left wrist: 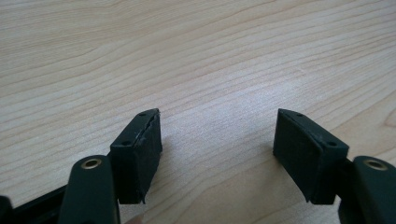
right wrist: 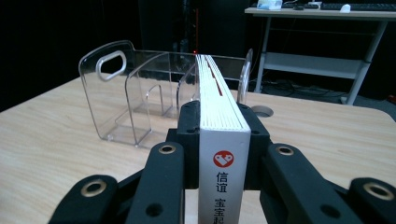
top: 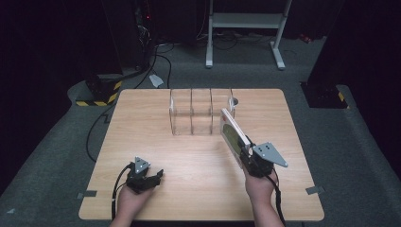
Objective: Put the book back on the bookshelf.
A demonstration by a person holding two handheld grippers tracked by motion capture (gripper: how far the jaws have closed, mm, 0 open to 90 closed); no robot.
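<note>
High view: right gripper [top: 247, 152] clamps a book [top: 232, 132] by its near end, long axis pointing to 11 o'clock at the clear rack [top: 198, 113] just beyond. Left gripper [top: 150, 179], jaws apart and empty, rests well off at 8 o'clock.

Light wood-grain worktop [top: 156, 189] on grey floor, clear plastic divider rack [top: 191, 113] standing at its far middle, left hand-held gripper [top: 150, 180] resting near front edge
</note>
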